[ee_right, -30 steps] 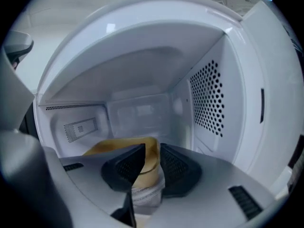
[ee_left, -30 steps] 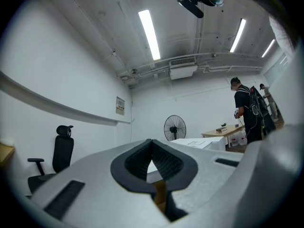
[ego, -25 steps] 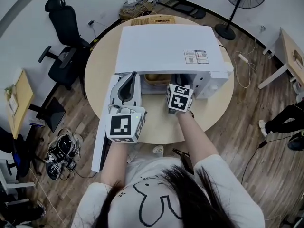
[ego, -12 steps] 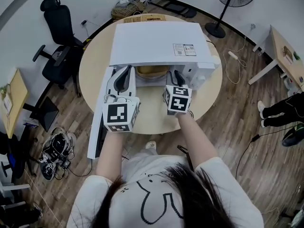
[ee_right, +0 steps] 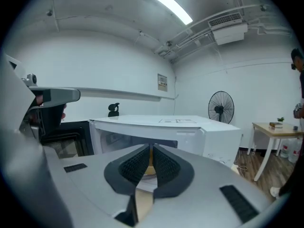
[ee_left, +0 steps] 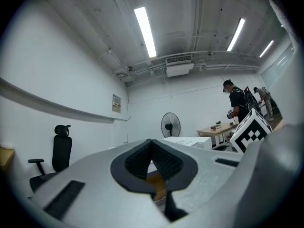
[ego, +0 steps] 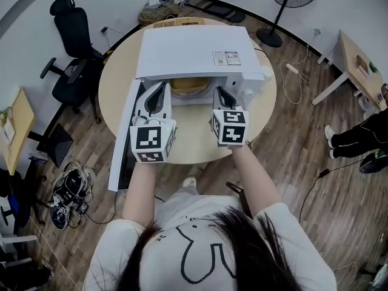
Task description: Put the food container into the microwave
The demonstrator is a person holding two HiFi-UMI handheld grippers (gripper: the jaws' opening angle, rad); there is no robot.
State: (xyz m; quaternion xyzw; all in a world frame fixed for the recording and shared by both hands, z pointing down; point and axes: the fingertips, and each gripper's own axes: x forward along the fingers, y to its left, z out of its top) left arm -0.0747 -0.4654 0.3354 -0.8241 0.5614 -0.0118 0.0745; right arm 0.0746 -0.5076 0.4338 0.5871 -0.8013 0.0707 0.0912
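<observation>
Head view first: the microwave [ego: 194, 50] sits on the round table [ego: 115, 83] with its door [ego: 121, 138] swung wide to the left. The food container [ego: 185, 88], a tan tub, is already inside the cavity, just past the front lip. So the main job looks done to me, and what's left is probably closing that door.

That would explain how the tools are held. The left gripper [ego: 162, 88] and right gripper [ego: 219, 93] both hang just outside the opening, one on each side of the tub, neither touching it. In the left gripper view the tongs are pressed together at the tips with nothing between them. You can see a sliver of tan through the notch behind the pads, and that's the tub further in, not something pinched. Same in the right gripper view: jaws closed up, empty, pointing at the microwave front.

The left one is nearest the door, so I'd guess it does the pushing. I can't really tell how deep the tub sits, since the microwave's top hides most of it from above.
</observation>
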